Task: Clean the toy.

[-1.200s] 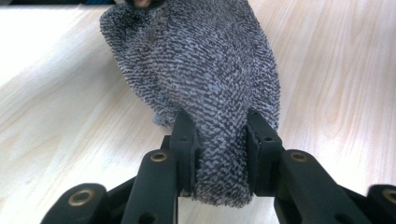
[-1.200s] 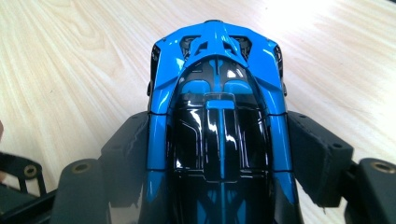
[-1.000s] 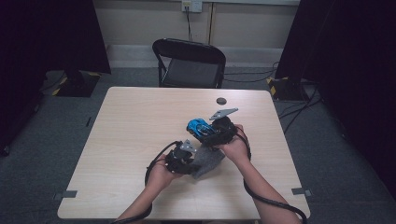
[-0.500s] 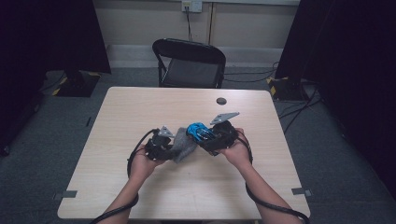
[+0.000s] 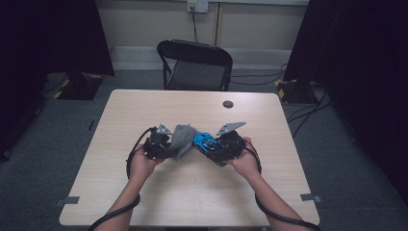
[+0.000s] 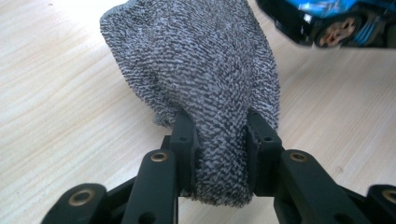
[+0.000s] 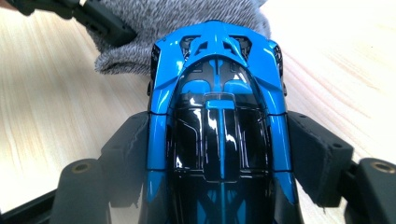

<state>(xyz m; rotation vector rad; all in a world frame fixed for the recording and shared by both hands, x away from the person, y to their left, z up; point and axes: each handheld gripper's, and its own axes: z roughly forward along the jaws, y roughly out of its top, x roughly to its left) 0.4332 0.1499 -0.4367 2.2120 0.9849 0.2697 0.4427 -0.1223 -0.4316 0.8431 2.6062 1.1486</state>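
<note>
High view: our left gripper (image 5: 168,144) pinches the grey cloth (image 5: 184,140), right gripper (image 5: 211,147) clamps the blue toy car (image 5: 206,142); we should wipe gently, keeping the car steady.

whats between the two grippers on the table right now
A grey knitted cloth, pinched in the left gripper, and a shiny blue and black toy car, gripped by the right gripper. The high view shows them meeting.

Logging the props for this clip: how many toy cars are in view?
1. The blue toy car sits clamped in the right gripper above mid-table, its end against the grey cloth held by the left gripper. The cloth might hide something small.
</note>
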